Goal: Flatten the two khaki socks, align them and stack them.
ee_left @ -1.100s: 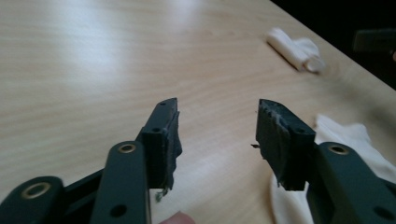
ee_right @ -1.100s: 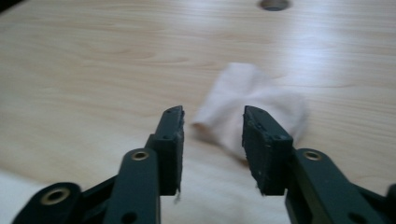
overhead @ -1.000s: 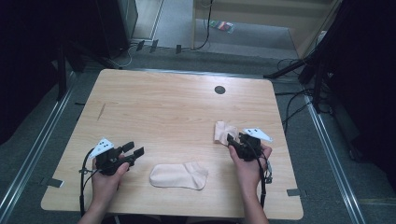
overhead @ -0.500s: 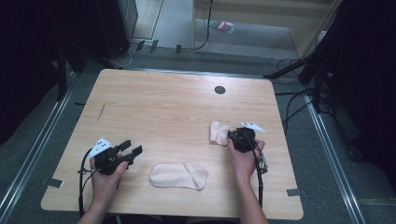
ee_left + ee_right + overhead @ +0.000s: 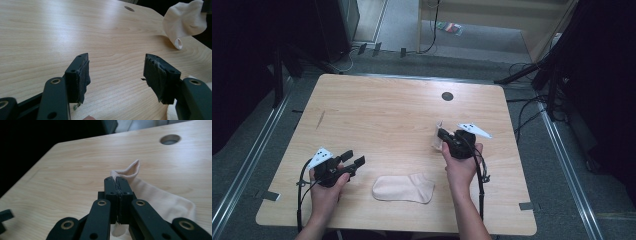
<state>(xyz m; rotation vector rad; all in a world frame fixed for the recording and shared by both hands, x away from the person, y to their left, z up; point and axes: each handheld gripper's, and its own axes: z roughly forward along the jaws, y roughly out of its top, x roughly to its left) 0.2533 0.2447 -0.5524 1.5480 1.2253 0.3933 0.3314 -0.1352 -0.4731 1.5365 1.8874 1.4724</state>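
Observation:
A cream sock [image 5: 436,143] hangs off the table at the right, pinched at its cuff by my right gripper [image 5: 441,135]. In the right gripper view the jaws of that gripper [image 5: 116,180] have just closed flat together on the cuff, and the rest of the sock [image 5: 160,200] trails below. A second cream sock [image 5: 403,188] lies flat near the front edge, between the person's two hands. My left gripper [image 5: 353,159] rests at the front left, open with nothing between its jaws [image 5: 116,62]. The left gripper view has the lifted sock [image 5: 185,22] at the upper right.
The wooden table [image 5: 387,115] has a round cable hole [image 5: 447,96] near its far edge. Cables trail from both grippers toward the person. Grey floor, metal rails and dark equipment surround the table.
My right gripper has shut on the sock's cuff and moved left and up, lifting the sock from the table. The left gripper and the flat sock have stayed put.

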